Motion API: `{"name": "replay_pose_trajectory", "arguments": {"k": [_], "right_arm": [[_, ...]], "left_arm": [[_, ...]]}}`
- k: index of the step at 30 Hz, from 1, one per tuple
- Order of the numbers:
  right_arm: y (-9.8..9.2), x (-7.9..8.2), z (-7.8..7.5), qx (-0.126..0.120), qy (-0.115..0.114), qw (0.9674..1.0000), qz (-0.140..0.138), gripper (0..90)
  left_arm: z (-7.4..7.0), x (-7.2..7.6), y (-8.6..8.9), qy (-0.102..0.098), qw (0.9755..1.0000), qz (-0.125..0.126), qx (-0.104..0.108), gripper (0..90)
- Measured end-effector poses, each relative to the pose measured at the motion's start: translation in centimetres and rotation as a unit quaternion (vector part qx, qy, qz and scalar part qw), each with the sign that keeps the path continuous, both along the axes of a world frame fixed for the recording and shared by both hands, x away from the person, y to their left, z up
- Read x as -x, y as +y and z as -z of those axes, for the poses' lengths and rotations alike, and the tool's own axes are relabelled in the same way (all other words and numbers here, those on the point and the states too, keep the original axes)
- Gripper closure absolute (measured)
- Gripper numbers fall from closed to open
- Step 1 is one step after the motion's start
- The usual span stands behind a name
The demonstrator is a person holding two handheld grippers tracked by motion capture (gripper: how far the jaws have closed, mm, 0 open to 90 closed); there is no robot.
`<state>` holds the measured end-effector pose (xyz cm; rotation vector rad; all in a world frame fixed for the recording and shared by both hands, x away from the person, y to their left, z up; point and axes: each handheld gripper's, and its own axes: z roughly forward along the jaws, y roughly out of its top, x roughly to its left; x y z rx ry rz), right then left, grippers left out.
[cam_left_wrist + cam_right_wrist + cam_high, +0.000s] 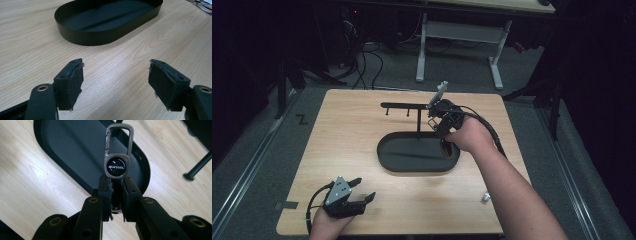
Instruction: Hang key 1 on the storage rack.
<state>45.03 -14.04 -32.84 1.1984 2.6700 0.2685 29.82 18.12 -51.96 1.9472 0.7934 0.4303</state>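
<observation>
desk (362, 125): light wood top, dark room around it, another desk frame + cables on the floor behind.
tray (418, 151): black oval tray w/ a low wall, mid-desk, long axis running left-right in the high view. A thin post (419, 120) rose from its back edge and carried a black crossbar (404, 105) w/ small pegs hanging under it.
small bit (486, 197): tiny silvery thing near the front right desk edge, too small to tell what it was.
left tool (362, 189): sat low at the front left of the desk, jaws spread wide w/ nothing between them. In the left gripper view it pointed at the tray wall (95, 37), bare wood between the pads (75, 85).
right tool (435, 116): held up over the right end of the tray, next to the post, arm crossing the desk's right side.
keyring (117, 157): clamped in the right tool, jaws closed on its lower end. Metal carabiner clip w/ a round dark badge reading HAVAL. Long axis ran straight out along the jaws, clip loop at the far end, badge nearest the fingertips, tray floor behind it.
in the way: crossbar + post sat just beside the right tool; can't tell if they touched.
</observation>
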Motion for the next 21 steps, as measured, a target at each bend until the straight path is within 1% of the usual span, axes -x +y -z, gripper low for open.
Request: {"name": "replay_pose_trajectory", "arguments": {"k": [1, 3, 5, 6, 7, 8, 9, 11, 14, 16, 17, 19, 21], "right_arm": [[0.2, -0.3, -0.4, -0.001, -0.006, 1.0, -0.004, 80.1], [0.3, -0.4, -0.5, -0.004, -0.007, 1.0, 0.0, 80.1], [0.4, -1.1, -0.7, -0.002, -0.012, 0.9999, 0.0, 80.1], [0.4, -1.1, -0.7, -0.002, -0.012, 0.9999, 0.0, 80.1], [0.5, -1.4, -0.6, -0.002, -0.009, 0.9999, 0.01, 80.1], [0.5, -1.4, -0.6, -0.002, -0.009, 0.9999, 0.01, 80.1], [0.5, -1.8, -0.4, -0.001, -0.01, 0.9999, 0.009, 80.1], [0.6, -2.0, -0.2, 0.0, -0.008, 0.9998, 0.017, 80.1], [0.6, -2.4, 0.3, 0.003, -0.009, 0.9999, 0.013, 80.1], [0.8, -2.4, 0.5, 0.0, -0.004, 0.9997, 0.026, 80.1], [0.6, -2.7, 0.7, 0.0, -0.007, 0.9998, 0.018, 80.0], [0.7, -2.9, 1.0, -0.001, -0.006, 0.9997, 0.023, 80.0], [0.8, -3.1, 1.2, 0.001, -0.006, 0.9998, 0.021, 79.9]], "left_arm": [[0.0, 0.0, 0.0, 0.0, 1.0, 0.0, 0.001, 28.6], [0.0, 0.0, 0.0, 0.0, 1.0, 0.001, -0.001, 28.7], [0.0, 0.0, 0.0, 0.001, 1.0, 0.001, 0.0, 28.6], [0.0, 0.0, 0.0, 0.001, 1.0, 0.001, 0.0, 28.6], [0.0, 0.0, 0.0, 0.001, 1.0, 0.001, 0.0, 28.6], [0.0, 0.0, 0.0, 0.001, 1.0, 0.001, 0.0, 28.6], [0.0, 0.0, 0.1, 0.002, 1.0, 0.002, 0.0, 28.6], [0.0, 0.0, 0.1, 0.001, 1.0, 0.002, 0.0, 28.6], [0.0, 0.0, 0.1, 0.001, 1.0, 0.003, 0.0, 28.7], [0.0, 0.0, 0.0, 0.001, 1.0, 0.003, 0.0, 28.7], [0.0, 0.0, 0.0, 0.001, 1.0, 0.004, -0.001, 28.6], [0.1, -0.1, -0.1, 0.002, 1.0, 0.006, -0.002, 28.6], [0.1, 0.0, -0.2, 0.002, 1.0, 0.008, -0.004, 28.6]]}}
